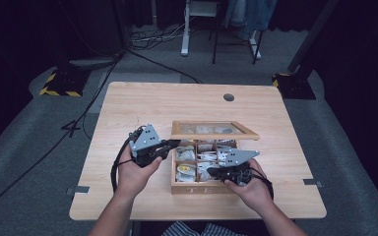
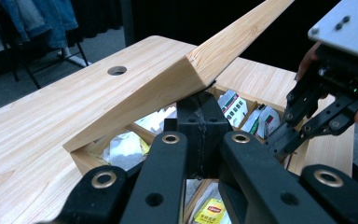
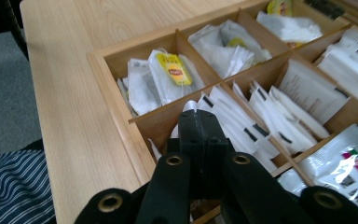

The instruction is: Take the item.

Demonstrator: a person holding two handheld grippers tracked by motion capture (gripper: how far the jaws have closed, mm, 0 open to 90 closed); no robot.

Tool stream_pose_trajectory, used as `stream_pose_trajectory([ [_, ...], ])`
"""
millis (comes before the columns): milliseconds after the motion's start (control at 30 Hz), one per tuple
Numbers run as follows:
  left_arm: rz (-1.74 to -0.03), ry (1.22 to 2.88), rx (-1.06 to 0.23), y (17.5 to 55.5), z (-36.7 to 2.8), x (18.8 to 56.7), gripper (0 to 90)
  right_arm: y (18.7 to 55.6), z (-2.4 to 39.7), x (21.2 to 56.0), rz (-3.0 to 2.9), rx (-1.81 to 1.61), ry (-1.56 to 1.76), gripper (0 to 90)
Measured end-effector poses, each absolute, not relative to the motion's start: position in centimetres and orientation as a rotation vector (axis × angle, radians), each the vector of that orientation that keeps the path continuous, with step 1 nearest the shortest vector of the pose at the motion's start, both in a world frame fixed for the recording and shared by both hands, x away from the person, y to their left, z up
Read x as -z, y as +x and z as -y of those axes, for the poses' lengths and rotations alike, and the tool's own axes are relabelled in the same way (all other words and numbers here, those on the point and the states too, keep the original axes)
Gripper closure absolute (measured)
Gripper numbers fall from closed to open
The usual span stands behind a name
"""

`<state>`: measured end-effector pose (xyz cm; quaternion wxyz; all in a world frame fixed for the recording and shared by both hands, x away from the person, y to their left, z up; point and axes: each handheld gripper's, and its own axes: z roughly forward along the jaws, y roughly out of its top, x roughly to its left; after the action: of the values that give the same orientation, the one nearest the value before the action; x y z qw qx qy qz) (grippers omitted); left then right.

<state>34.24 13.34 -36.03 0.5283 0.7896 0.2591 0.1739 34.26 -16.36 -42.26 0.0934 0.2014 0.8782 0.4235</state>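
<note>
Wooden table [image 1: 128, 105] carries a compartmented tea box [image 1: 197, 187], glass lid [image 1: 211, 130] raised. Left gripper [image 1: 173, 143], jaws pressed together, tips sit under the lid edge, propping it; nothing visibly pinched. Right gripper [image 1: 210, 171], jaws together over a white sachet [image 3: 189, 105] in the middle compartment at its tips; actual grip unclear. Likely step: picking a sachet. Next: lift it straight up, lid kept up.

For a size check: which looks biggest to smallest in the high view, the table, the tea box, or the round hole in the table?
1. Table
2. Tea box
3. Round hole
</note>
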Motion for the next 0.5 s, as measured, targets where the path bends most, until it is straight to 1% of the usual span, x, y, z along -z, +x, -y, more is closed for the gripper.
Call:
stream_pose_trajectory([
  [500,-0.613,1.885,-0.411,34.2,-13.2,35.9,89.7,33.3,17.6,39.7,-2.472,-1.369,0.579,90.0],
])
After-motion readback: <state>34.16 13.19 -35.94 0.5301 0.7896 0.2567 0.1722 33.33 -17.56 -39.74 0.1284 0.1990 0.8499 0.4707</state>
